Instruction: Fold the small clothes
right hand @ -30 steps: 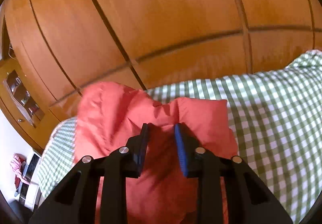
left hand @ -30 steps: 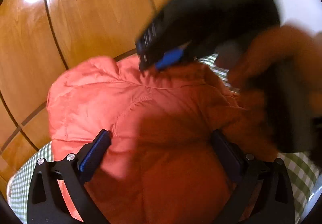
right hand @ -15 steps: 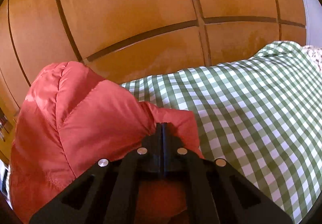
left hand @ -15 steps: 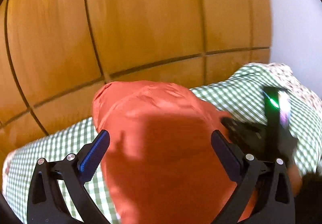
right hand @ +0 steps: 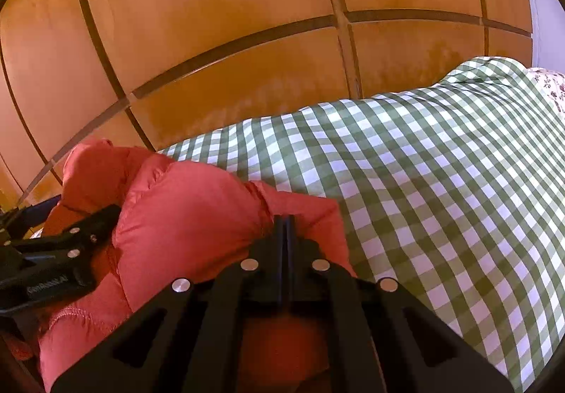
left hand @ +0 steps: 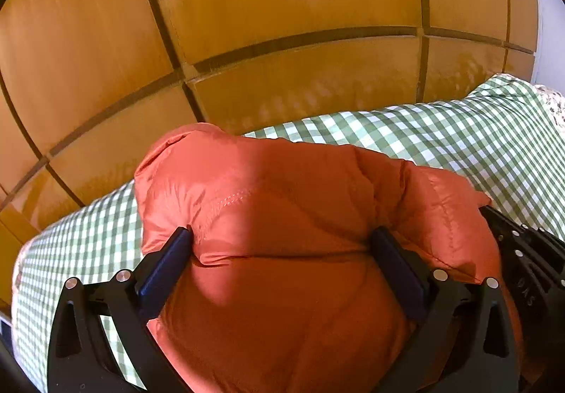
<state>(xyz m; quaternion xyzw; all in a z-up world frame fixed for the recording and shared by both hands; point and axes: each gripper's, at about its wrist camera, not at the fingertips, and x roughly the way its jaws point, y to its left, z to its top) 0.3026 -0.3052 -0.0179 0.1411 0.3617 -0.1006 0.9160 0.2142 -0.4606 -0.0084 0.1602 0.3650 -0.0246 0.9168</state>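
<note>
Currently: orange puffer jacket [left hand: 282, 251] lies bunched on green-check cloth [left hand: 441, 138], which serves as ref for everything below. Jacket sits at cloth's near-left part; wood-panel wall [left hand: 282, 4] rises right behind cloth's far edge.

L gripper [left hand: 282, 265]: jaws spread wide, one blue pad [left hand: 166, 265] on each flank of the padded bulk. Left pad tip dents the fabric by a stitched seam; right pad touches the fabric too. Pads touch, but no real clamp across the bulk, as far as left wrist view shows; jacket fills most of the gap and hides the cloth beneath.

R gripper [right hand: 285, 227]: jaws fully together, pinching a thin fold at jacket's right edge, near where orange meets bare check cloth. Fabric puckers at the pinch point. Lower part of that fold hidden behind gripper body, so how much material is caught = can't tell.

From right wrist view, L gripper body shows at jacket's left side, black, w/ small white lettering (unreadable).

Cloth right of jacket: bare, gently rippled. Floral fabric [right hand: 551, 89] peeks out at cloth's far-right corner.
</note>
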